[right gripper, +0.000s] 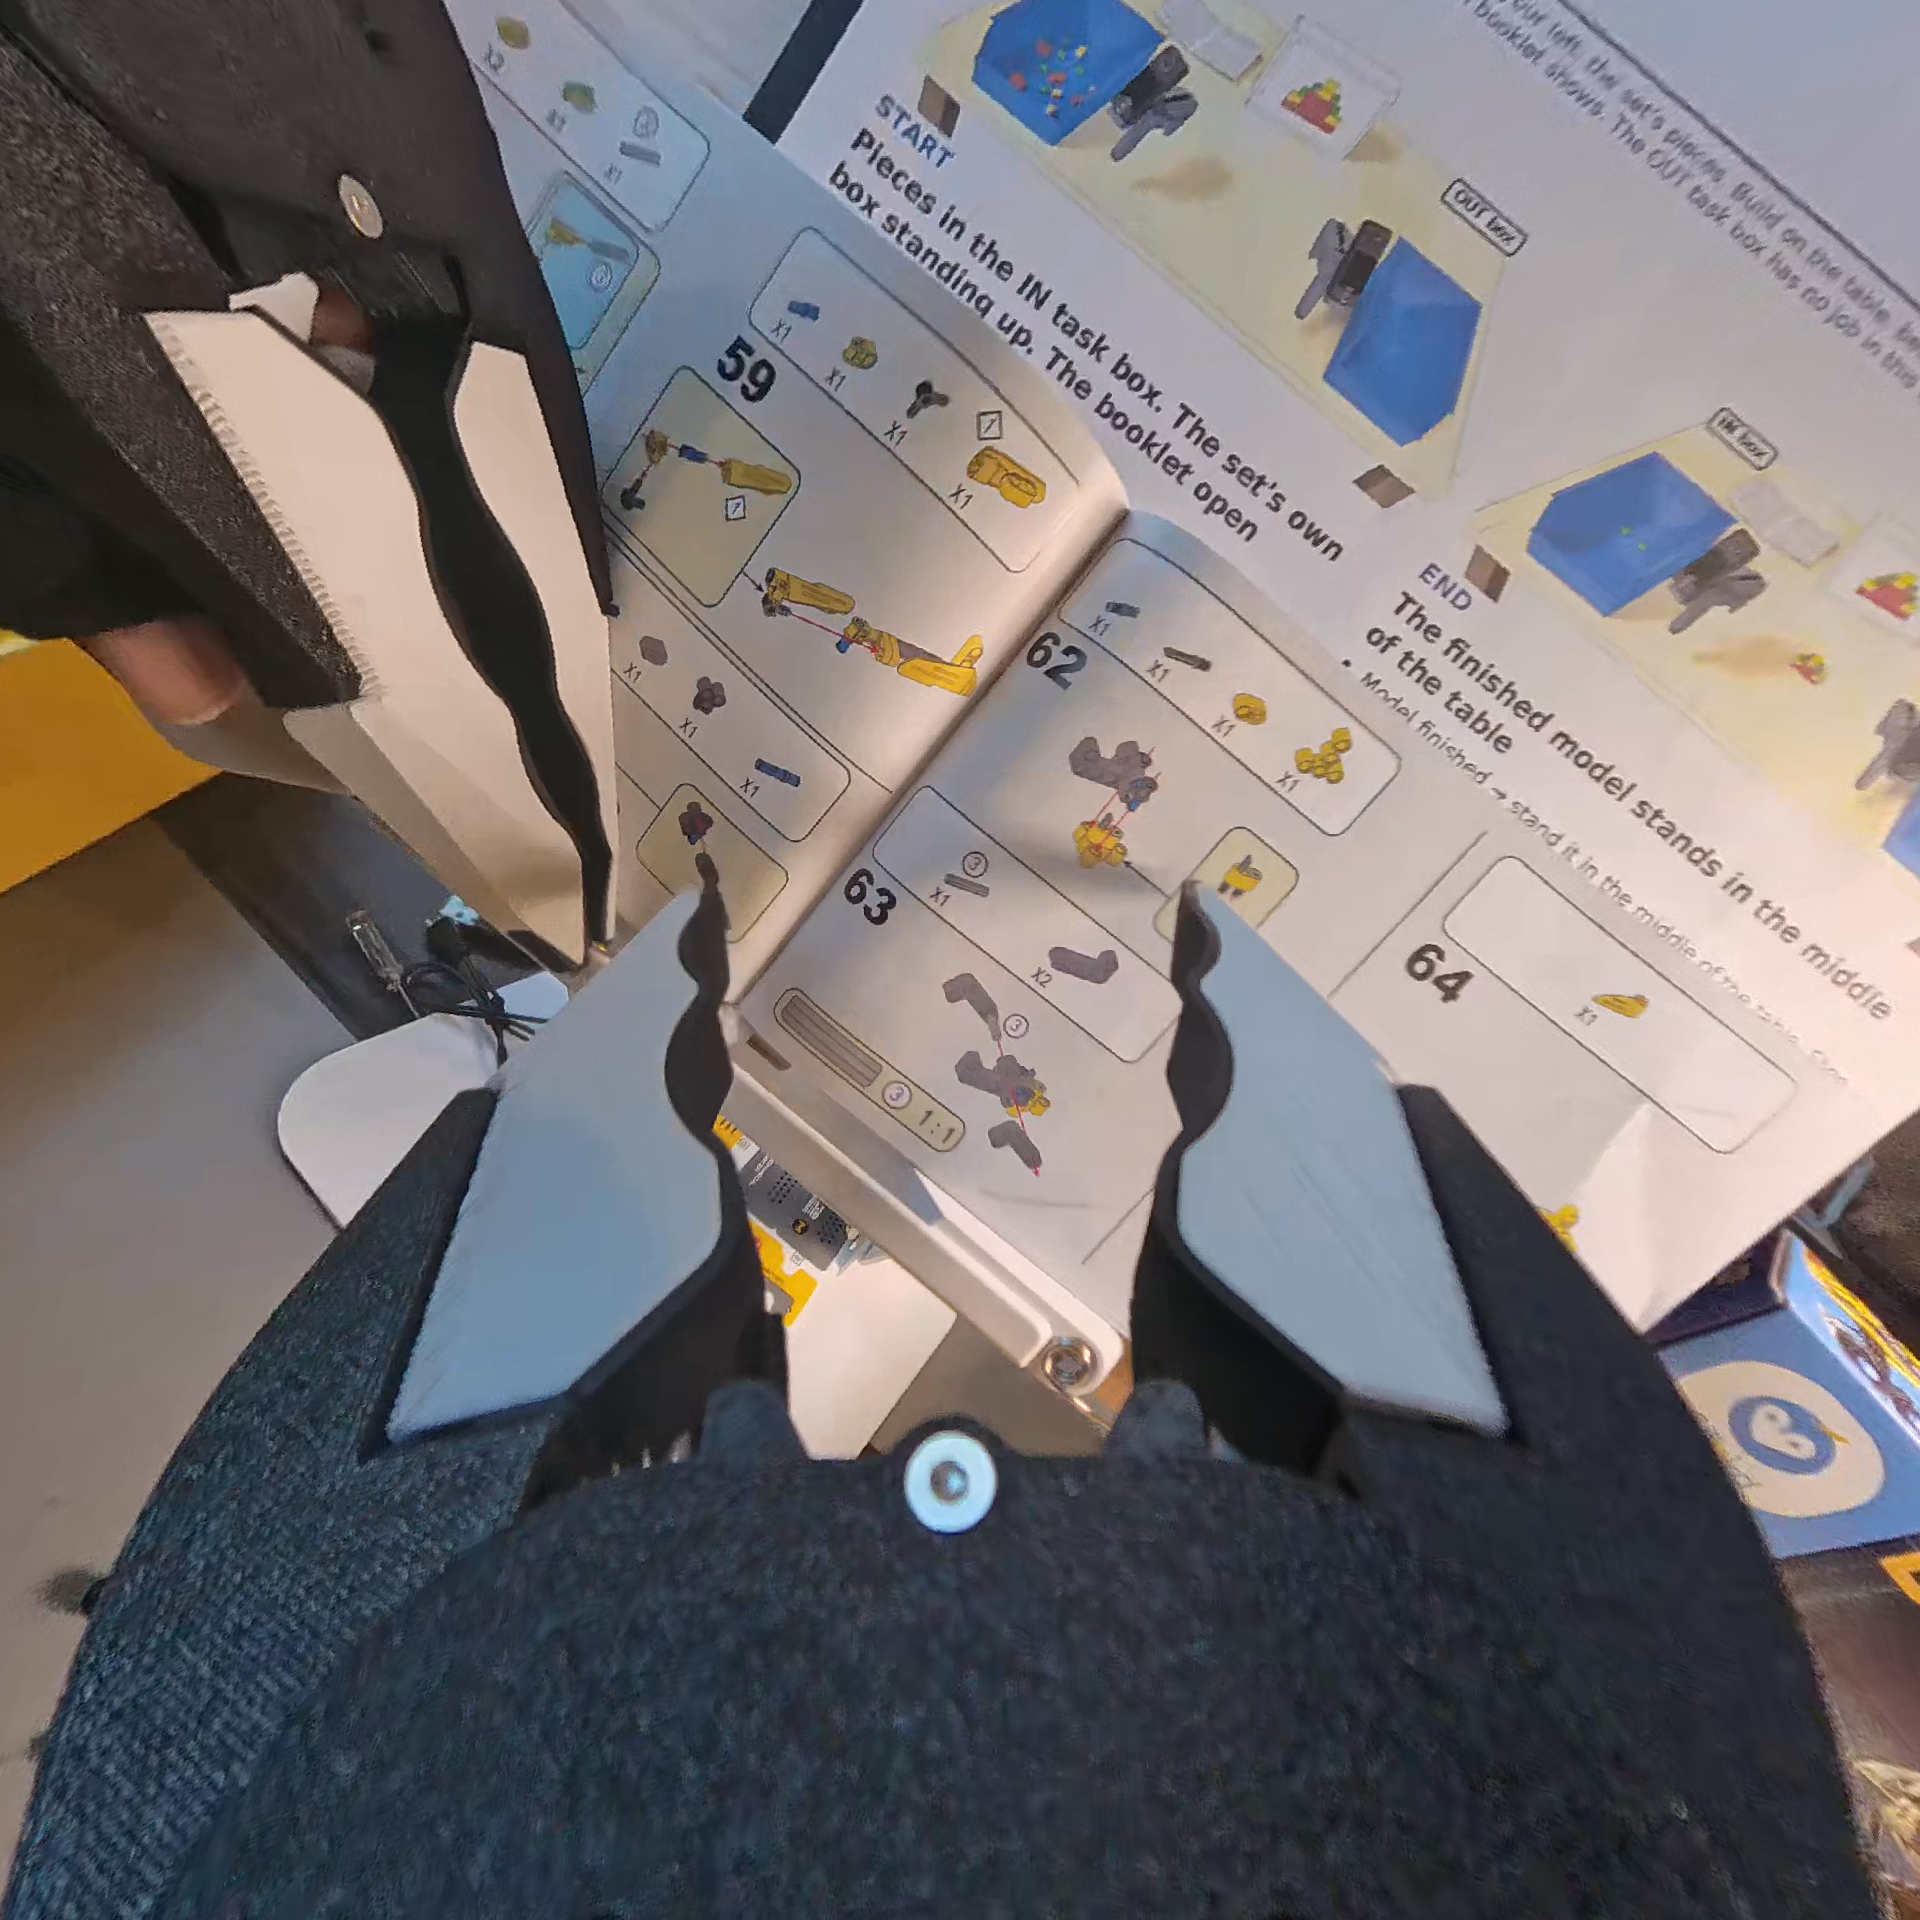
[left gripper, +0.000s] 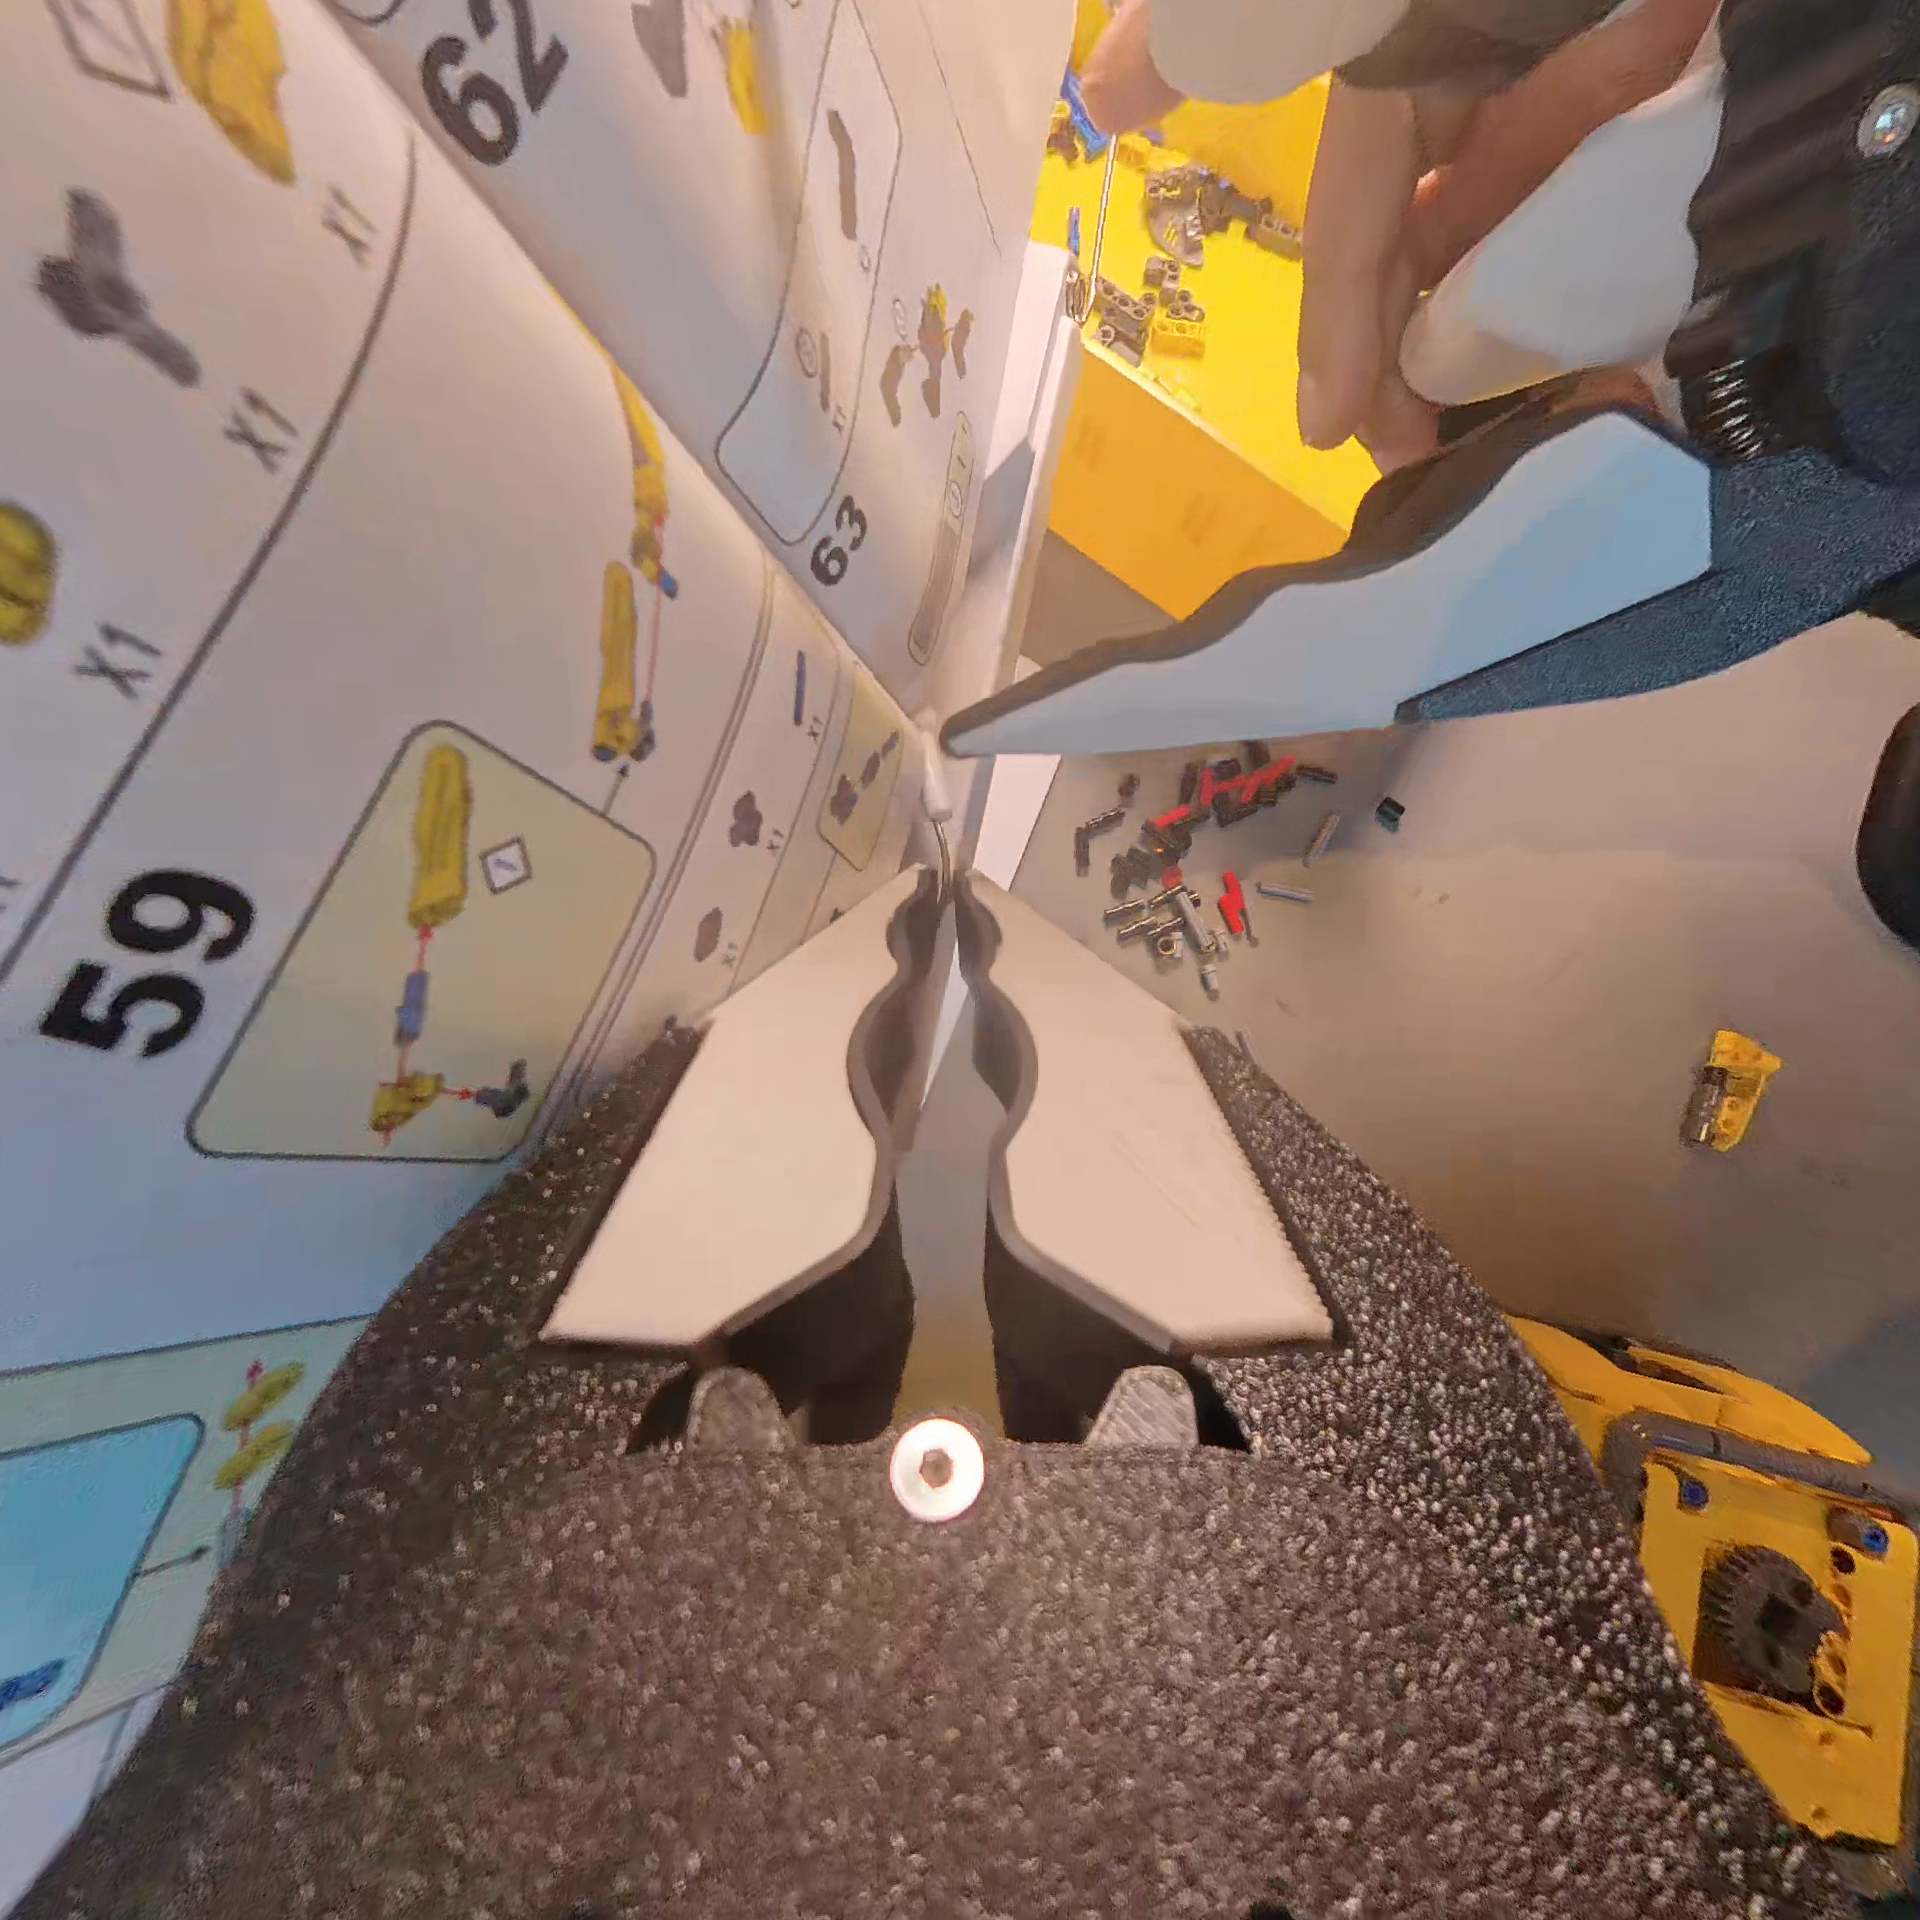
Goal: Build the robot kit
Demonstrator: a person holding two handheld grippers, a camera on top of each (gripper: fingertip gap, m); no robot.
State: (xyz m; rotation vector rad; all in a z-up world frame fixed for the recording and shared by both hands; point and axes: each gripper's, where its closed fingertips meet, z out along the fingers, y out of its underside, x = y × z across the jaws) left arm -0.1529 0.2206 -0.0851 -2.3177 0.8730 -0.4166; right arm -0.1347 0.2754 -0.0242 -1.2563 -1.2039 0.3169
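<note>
Booklet [right gripper: 935, 644] edge pinched in left jaws, right jaws agape, loose pieces [left gripper: 1195, 852] beside.

Greys, yellows and a little blue around your two grippers.

You are looking past a left gripper [left gripper: 943, 883] with pale grey fingers edged in dark rubber, on a speckled charcoal body; your right gripper [right gripper: 940, 914] is showing light grey fingers on a dark blue-grey flecked body. The booklet [right gripper: 935, 582] is showing pale grey pages with black numerals, cream panels and yellow, grey and blue part drawings. The sheet [right gripper: 1558, 520] behind it is carrying blue boxes on sandy ground. The loose parts [left gripper: 1195, 862] are lying black, grey and red on the off-white table [left gripper: 1455, 1039], beside a yellow piece [left gripper: 1730, 1086], a yellow assembly [left gripper: 1766, 1579] with a dark gear, and a yellow box [left gripper: 1195, 468].
</note>
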